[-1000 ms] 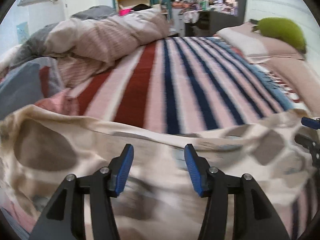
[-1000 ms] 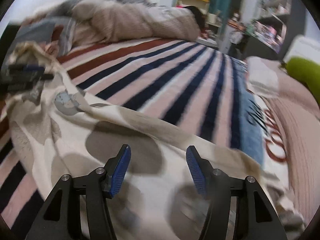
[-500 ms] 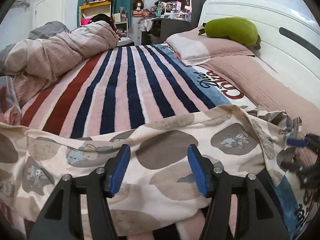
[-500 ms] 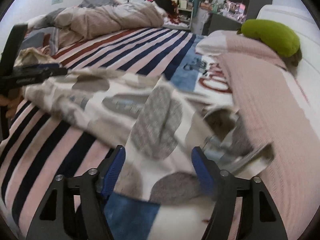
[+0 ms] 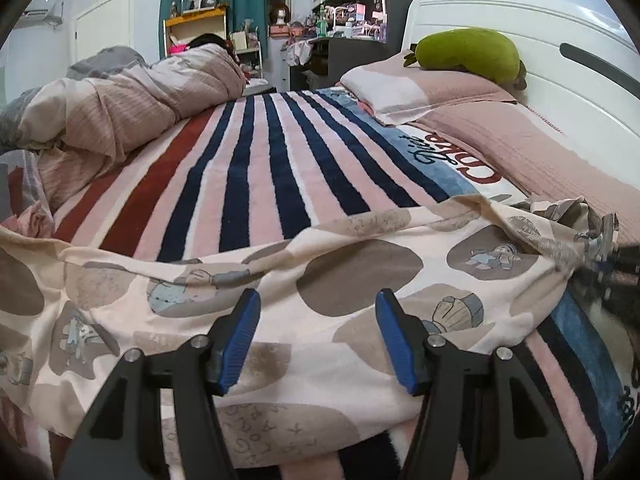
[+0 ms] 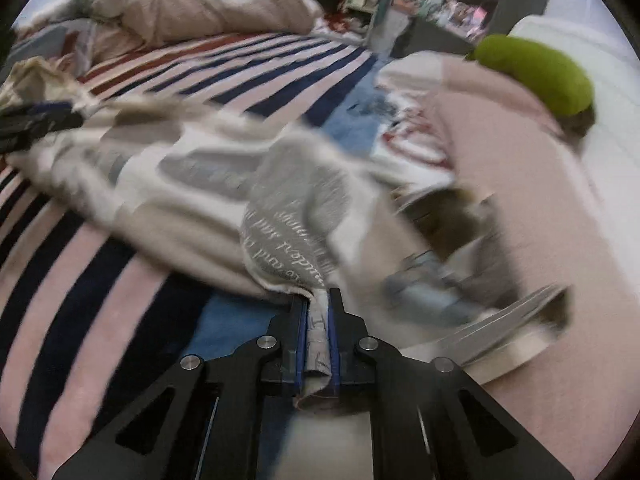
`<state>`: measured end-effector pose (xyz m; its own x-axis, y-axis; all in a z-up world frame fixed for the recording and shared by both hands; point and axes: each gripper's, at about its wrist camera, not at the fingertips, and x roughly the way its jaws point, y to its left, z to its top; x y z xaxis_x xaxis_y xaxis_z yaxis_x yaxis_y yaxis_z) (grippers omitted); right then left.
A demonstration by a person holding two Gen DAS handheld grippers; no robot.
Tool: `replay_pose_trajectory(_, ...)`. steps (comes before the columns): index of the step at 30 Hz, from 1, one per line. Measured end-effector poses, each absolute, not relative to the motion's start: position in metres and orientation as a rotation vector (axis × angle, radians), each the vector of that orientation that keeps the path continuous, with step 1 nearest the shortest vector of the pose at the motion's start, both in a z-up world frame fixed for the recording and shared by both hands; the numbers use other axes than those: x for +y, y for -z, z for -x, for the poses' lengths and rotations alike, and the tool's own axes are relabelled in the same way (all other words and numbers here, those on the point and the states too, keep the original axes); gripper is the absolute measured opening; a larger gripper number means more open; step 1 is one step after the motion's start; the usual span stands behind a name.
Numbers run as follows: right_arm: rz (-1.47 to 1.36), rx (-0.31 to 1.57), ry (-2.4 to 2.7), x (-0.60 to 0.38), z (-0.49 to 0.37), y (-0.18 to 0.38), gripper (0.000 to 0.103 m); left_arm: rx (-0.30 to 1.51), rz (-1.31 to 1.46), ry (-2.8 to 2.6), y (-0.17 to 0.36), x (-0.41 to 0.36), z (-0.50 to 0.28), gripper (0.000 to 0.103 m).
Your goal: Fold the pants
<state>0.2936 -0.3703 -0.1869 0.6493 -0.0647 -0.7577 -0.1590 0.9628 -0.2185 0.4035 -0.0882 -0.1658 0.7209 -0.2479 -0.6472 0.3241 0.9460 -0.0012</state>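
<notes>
cotton pants (image 5: 360, 280) run left-right across frame under my wide left tongs (image 5: 316, 336); right tongs (image 6: 318, 332), just closed, pinch their right end.

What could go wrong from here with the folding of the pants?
1. Only the right gripper is shut on the pants; the left gripper stands open above the cloth, so a pull may drag the pants unevenly.
2. The right grip is on a bunched fold near the edge; it might slip out.
</notes>
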Motion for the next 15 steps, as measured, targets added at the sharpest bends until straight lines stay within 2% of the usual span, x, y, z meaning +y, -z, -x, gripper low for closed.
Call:
replay_pose_trajectory(6,0.360,0.762,0.085,-0.392,-0.312,0.148,0.002,0.686,-0.114,0.302,0.163,-0.081,-0.405,0.056)
replay_pose_trajectory(11,0.390,0.765,0.175,-0.415,-0.338,0.130,0.002,0.693,-0.120,0.233,0.154,-0.060,-0.408,0.056)
replay_pose_trajectory(12,0.403,0.764,0.197,-0.420,-0.342,0.128,0.002,0.697,-0.118,0.222,0.151,-0.052,-0.409,0.057)
replay_pose_trajectory(14,0.463,0.749,0.259,-0.428,-0.352,0.129,0.002,0.696,-0.117,0.192,0.144,-0.037,-0.408,0.067)
replay_pose_trajectory(15,0.479,0.750,0.277,-0.434,-0.357,0.130,0.003,0.699,-0.116,0.182,0.143,-0.032,-0.407,0.068)
